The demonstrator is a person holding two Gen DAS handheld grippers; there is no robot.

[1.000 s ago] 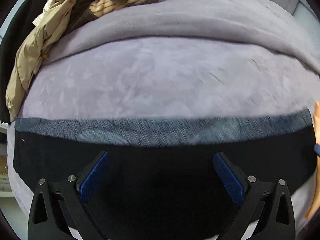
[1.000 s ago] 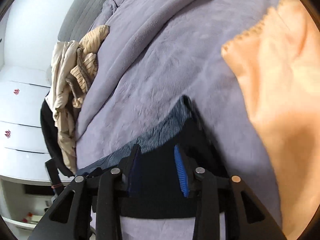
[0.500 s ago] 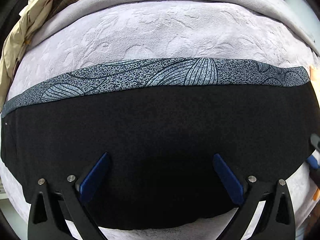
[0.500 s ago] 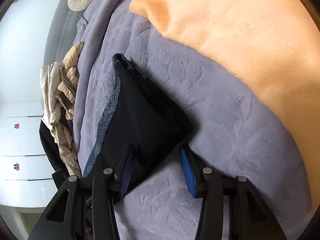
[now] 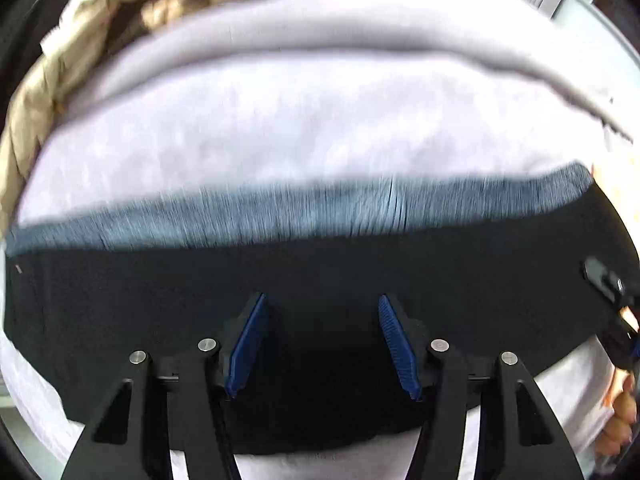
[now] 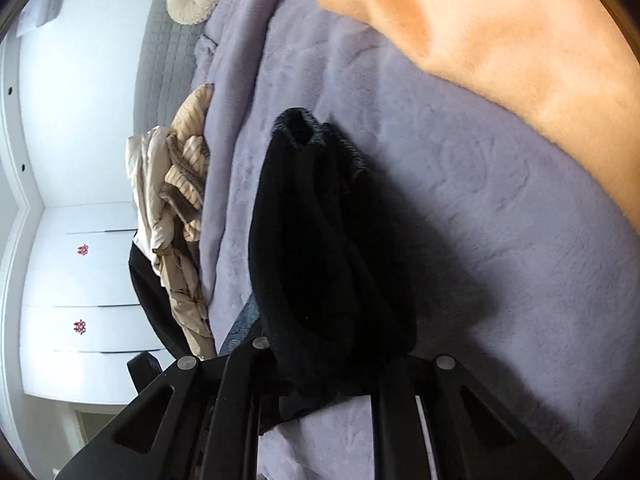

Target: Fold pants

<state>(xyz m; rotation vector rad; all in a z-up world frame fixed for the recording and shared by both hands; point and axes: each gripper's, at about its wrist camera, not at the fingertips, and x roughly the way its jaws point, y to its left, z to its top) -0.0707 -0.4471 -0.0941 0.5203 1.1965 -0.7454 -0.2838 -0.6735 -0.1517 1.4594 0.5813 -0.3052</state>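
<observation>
Black pants lie crosswise; right tool apparently grips them.

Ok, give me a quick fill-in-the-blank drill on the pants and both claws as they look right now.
1. The right claw is shut on the ____ pants.
2. The left claw has its blue pads ____ above the pants.
3. The pants lie on a ____ blanket.
4. The patterned band is coloured ____.

Missing: black; apart; lilac; blue-grey

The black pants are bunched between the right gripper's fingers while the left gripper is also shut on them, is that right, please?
Not quite: the left gripper is open, its blue pads apart over the black pants, as the left wrist view shows. The right gripper does have the pants bunched between its fingers.
</observation>
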